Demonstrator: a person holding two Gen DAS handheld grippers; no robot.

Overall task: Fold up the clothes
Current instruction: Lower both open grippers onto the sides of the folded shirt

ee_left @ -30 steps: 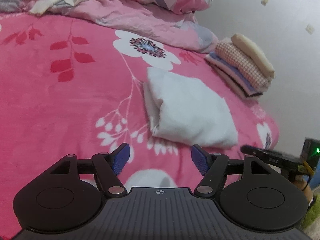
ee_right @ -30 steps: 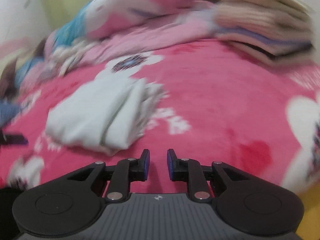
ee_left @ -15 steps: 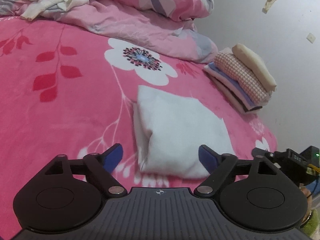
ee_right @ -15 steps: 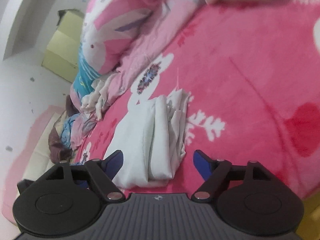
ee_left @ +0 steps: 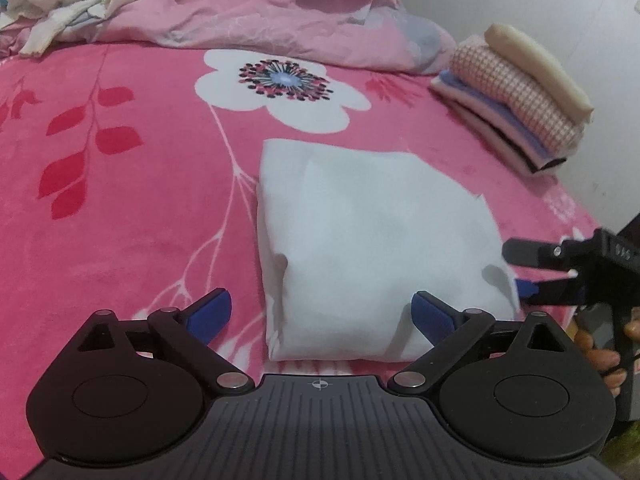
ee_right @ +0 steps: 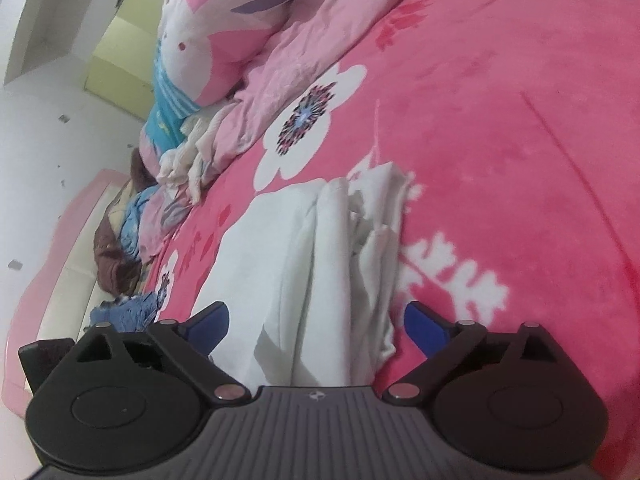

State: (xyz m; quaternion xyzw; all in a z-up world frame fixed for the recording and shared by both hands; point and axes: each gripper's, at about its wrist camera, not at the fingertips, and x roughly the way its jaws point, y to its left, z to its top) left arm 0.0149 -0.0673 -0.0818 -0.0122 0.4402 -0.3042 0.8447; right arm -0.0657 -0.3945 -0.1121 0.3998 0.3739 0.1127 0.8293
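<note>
A folded white garment (ee_left: pixel 372 248) lies on the pink flowered bed cover (ee_left: pixel 132 208). My left gripper (ee_left: pixel 322 316) straddles its near edge, jaws still opening, pads clear of the cloth. In the right wrist view the same white garment (ee_right: pixel 304 264) shows its layered open edges. My right gripper (ee_right: pixel 316 320) sits over its near end with jaws opening wide and not pressing on it. The right gripper (ee_left: pixel 532 276) also shows at the garment's right corner in the left wrist view, a hand behind it.
A stack of folded clothes (ee_left: pixel 516 100) sits at the bed's far right by the wall. A pink duvet and pillow (ee_left: pixel 272 12) and crumpled unfolded clothes (ee_left: pixel 68 4) lie along the head of the bed. More loose clothes (ee_right: pixel 132 216) lie by the bed's far edge.
Both grippers have opened wide and moved in on the folded white garment. The right gripper has rolled and now appears at the garment's right corner in the left wrist view.
</note>
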